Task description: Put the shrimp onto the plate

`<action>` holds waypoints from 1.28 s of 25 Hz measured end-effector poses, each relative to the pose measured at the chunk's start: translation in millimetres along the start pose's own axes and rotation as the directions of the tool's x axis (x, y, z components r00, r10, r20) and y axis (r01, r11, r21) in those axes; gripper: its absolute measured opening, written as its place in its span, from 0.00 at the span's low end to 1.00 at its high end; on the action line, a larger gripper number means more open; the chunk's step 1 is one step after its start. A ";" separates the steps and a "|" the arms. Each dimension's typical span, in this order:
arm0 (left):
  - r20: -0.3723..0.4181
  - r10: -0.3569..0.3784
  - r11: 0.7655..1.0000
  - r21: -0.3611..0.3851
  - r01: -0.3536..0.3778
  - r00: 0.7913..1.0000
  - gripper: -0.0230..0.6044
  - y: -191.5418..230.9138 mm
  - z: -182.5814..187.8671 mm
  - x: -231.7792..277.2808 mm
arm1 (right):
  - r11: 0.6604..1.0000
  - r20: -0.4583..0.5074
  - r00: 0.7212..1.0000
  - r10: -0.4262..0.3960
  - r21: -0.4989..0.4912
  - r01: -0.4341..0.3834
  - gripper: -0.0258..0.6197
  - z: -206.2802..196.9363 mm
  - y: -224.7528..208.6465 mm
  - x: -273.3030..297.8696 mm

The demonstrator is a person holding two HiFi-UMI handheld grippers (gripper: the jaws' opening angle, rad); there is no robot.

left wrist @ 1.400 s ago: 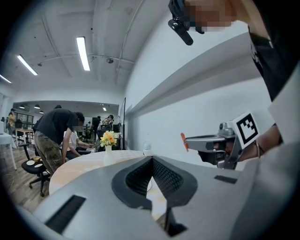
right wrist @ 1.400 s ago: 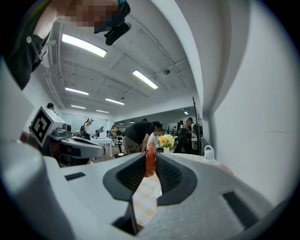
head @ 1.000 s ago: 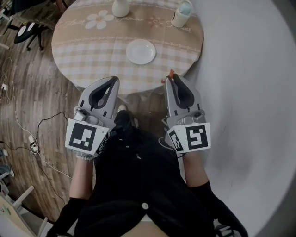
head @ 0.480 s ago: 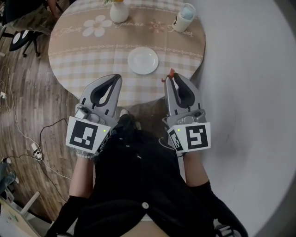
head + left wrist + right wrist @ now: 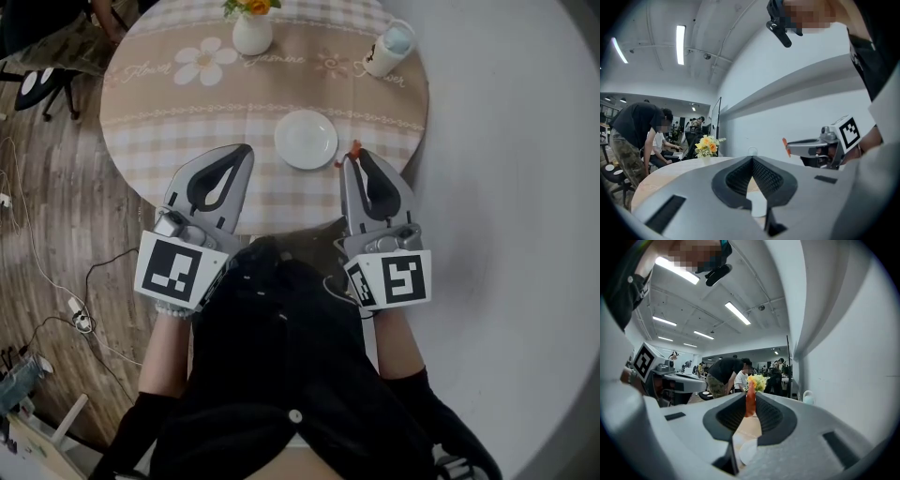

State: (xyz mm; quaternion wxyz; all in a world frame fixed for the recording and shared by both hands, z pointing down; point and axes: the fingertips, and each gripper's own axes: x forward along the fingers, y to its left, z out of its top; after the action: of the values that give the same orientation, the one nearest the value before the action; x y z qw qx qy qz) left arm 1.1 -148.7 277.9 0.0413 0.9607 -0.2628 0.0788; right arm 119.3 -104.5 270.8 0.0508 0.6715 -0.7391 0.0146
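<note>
A small white plate (image 5: pixel 306 139) sits on the round table (image 5: pixel 178 103), which has a beige checked cloth. My right gripper (image 5: pixel 354 157) is shut on an orange shrimp (image 5: pixel 353 147), which sticks up from its tips over the table's near edge, just right of the plate. In the right gripper view the shrimp (image 5: pixel 750 399) stands upright between the jaws, with the plate (image 5: pixel 749 451) below it. My left gripper (image 5: pixel 246 150) is shut with nothing in it, at the table's near edge left of the plate. The left gripper view shows the right gripper (image 5: pixel 801 147) and the shrimp (image 5: pixel 786 144).
At the table's far side stand a white vase of flowers (image 5: pixel 251 30) and a white lidded cup (image 5: pixel 389 47). A chair (image 5: pixel 42 80) and cables (image 5: pixel 56 272) are on the wooden floor at the left. A white wall (image 5: pixel 506 187) runs along the right. People stand beyond the table.
Both grippers have moved forward toward the table. The right one, still holding the shrimp, has come from short of the table edge to beside the plate.
</note>
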 end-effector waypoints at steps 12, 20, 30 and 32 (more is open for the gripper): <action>-0.003 -0.028 0.999 -0.015 0.028 1.000 0.04 32.0 -4.5 4.5 | 1.000 -0.019 0.999 -0.026 0.003 0.026 0.12 -1.5 13.3 30.0; -0.005 -0.021 1.000 -0.006 0.021 1.000 0.04 40.5 -0.2 5.8 | 1.000 -0.027 0.999 -0.018 0.004 0.019 0.12 -2.4 13.3 38.5; -0.014 0.015 1.000 -0.018 -0.015 1.000 0.04 36.3 -2.9 16.3 | 1.000 -0.038 0.999 0.030 -0.003 -0.030 0.12 -6.5 0.1 47.3; -0.013 0.033 0.999 -0.025 -0.034 0.999 0.04 37.3 -3.2 18.1 | 0.999 -0.047 0.998 0.043 -0.005 -0.043 0.12 -9.8 -2.9 50.1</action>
State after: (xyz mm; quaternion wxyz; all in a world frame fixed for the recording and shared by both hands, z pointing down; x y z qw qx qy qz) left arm -3.1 -189.4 285.6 0.0537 0.9551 -0.2795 0.0822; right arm 118.1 -153.6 285.2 0.0696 0.6547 -0.7521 0.0291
